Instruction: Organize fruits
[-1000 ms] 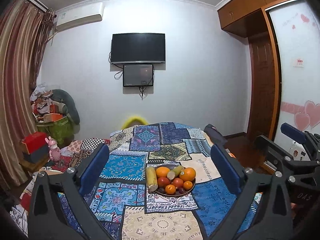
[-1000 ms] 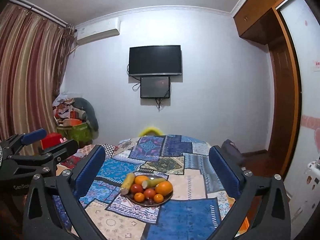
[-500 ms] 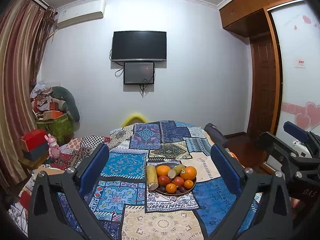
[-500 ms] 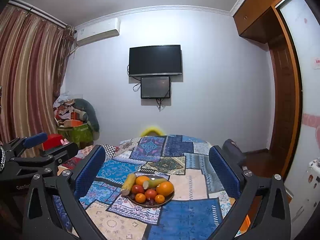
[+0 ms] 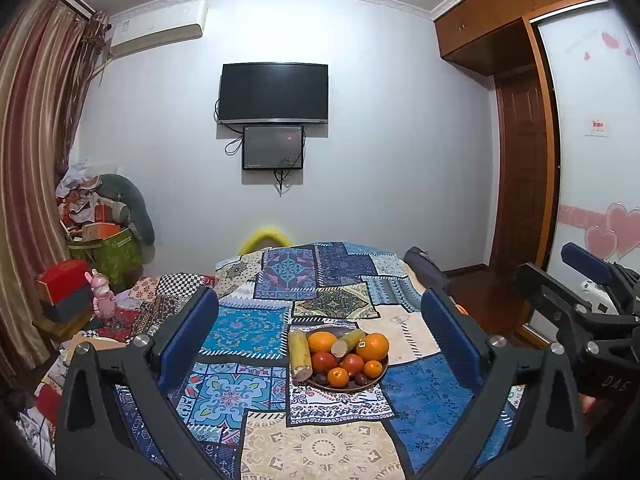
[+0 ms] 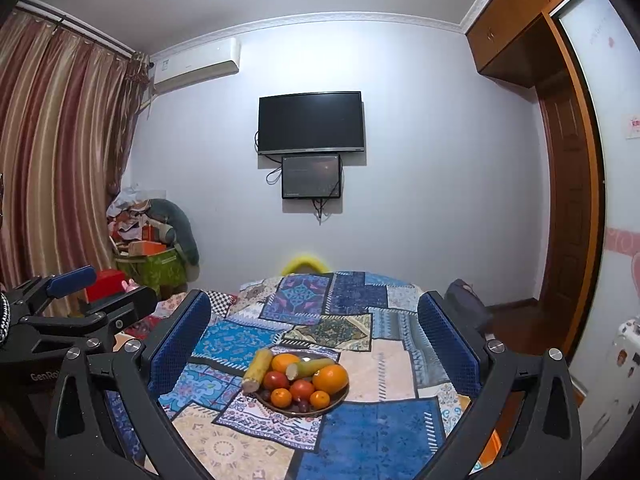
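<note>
One patchwork-covered surface (image 5: 320,448) carries one brown plate (image 5: 376,378) at its middle, holding two large oranges (image 5: 373,346), two tomatoes (image 5: 324,361) and three small tangerines (image 5: 338,376). The left gripper (image 5: 320,336) and right gripper (image 6: 314,338) hover above, jaws spread wide, holding nothing.

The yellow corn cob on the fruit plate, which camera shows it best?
The left wrist view. There the corn cob lies along the plate's left edge, its whole length and cut end unobstructed. The right wrist view shows the same cob slanted and shorter-looking, though also fully visible.
</note>
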The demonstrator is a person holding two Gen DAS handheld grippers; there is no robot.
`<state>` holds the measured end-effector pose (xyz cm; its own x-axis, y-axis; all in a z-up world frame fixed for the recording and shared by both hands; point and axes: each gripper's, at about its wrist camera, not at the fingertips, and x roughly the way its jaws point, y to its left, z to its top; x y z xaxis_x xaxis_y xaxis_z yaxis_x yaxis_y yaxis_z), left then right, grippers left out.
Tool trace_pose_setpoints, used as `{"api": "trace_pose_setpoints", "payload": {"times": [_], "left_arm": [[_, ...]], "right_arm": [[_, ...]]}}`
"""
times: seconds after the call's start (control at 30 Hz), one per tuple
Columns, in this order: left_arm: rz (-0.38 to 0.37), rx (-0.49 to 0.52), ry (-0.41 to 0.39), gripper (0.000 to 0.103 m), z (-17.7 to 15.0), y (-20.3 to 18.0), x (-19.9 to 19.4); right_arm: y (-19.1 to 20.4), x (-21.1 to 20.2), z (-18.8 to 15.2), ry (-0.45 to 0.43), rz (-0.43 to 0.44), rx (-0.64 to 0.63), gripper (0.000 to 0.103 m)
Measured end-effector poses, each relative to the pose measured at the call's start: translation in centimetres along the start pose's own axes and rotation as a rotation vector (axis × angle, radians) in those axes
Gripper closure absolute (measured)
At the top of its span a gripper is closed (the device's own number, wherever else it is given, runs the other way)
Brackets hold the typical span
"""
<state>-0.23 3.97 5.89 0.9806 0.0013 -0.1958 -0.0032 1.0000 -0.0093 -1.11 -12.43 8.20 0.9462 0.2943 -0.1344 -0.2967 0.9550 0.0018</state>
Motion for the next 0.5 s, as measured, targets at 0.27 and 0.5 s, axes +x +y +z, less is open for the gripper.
{"api": "trace_pose_setpoints", "payload": {"times": [0.27, 0.5], "left_arm": [[-0.012, -0.003, -0.006, 0.000, 0.07, -0.23, -0.27], [-0.017, 0.001, 0.000, 0.000, -0.01, -0.34, -0.25]], "right_arm": [[0.11, -0.03, 0.16, -0.007, 0.001, 0.005, 0.000], [0.11, -0.06, 0.09, -0.007, 0.003, 0.007, 0.000]]}}
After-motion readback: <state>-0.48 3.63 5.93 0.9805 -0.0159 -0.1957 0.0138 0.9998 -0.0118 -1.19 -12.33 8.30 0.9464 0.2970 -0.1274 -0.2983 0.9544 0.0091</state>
